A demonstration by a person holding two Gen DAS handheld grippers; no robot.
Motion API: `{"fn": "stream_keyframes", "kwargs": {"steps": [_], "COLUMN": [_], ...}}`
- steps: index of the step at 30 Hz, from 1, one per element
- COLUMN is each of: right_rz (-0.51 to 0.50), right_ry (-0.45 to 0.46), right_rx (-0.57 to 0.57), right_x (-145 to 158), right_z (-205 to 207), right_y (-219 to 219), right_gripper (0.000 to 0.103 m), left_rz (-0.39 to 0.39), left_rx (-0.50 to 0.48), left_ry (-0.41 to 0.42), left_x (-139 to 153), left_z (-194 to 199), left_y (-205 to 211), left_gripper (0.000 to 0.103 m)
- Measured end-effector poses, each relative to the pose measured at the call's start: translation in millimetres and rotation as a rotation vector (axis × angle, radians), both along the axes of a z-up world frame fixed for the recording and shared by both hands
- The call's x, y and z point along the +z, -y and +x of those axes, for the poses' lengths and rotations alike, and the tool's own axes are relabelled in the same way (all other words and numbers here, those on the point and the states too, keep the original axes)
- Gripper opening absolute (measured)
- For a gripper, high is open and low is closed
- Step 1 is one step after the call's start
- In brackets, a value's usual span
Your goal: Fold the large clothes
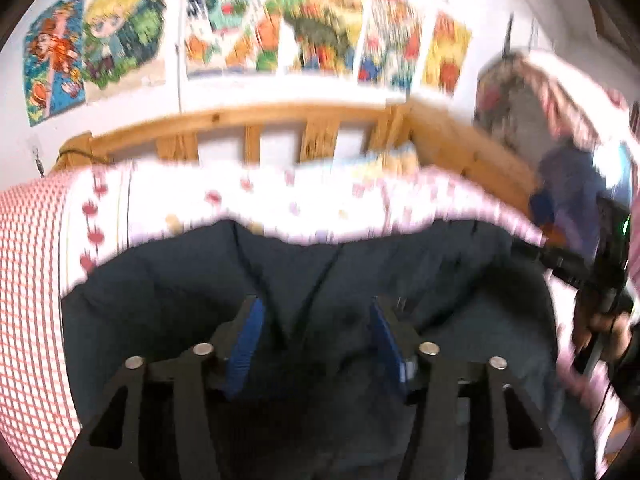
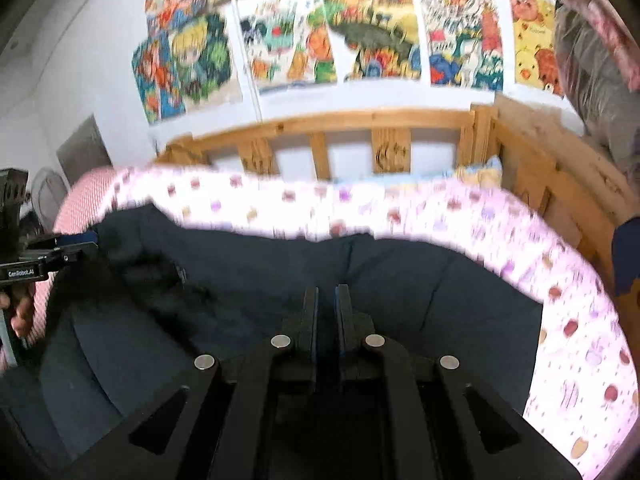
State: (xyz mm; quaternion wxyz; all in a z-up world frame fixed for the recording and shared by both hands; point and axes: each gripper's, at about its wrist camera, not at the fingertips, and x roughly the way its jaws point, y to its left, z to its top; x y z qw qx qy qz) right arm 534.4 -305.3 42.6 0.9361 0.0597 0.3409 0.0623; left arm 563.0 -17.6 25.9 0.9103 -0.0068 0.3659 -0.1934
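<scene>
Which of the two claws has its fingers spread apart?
The left claw: its blue pads stand wide apart above the dark garment. The right claw has its fingers nearly together.

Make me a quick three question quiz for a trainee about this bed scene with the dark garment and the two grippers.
1. True or false: the left gripper is wide open over the dark garment.
2. What are the right gripper fingers doing? A) spread wide B) nearly together C) holding a hanger
3. Fill in: the garment lies on a patterned ____ inside a wooden bed frame.

Key: 1 true; 2 B; 3 sheet.
</scene>
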Motion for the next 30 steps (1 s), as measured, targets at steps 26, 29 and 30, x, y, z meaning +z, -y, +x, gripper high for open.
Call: {"fn": "stream_keyframes", "kwargs": {"steps": [26,29,30], "right_rz": [-0.051,-0.049,-0.024], "right_ry": [-0.277,-0.233,-0.208], "right_rx": [0.157,0.152,0.151], "right_x": [-137.3,-135.4,-133.7], "right_z": [62.8,56.0,51.1], "right_y": [-75.6,-75.9,-72.9], "right_gripper": [0.004,0.004,0.005], "left_rz": [0.274,0.217,0.186], "left_rx": [-0.196,-0.194,-0.193], "left_ry": [-0.134,-0.101,-0.091], "left_x": [-114.5,-111.5,-109.9], "left_z": [42.6,37.8,34.1], "left_y": [91.1,84.3,80.4], "left_gripper": [0.025,0.025,0.025]}}
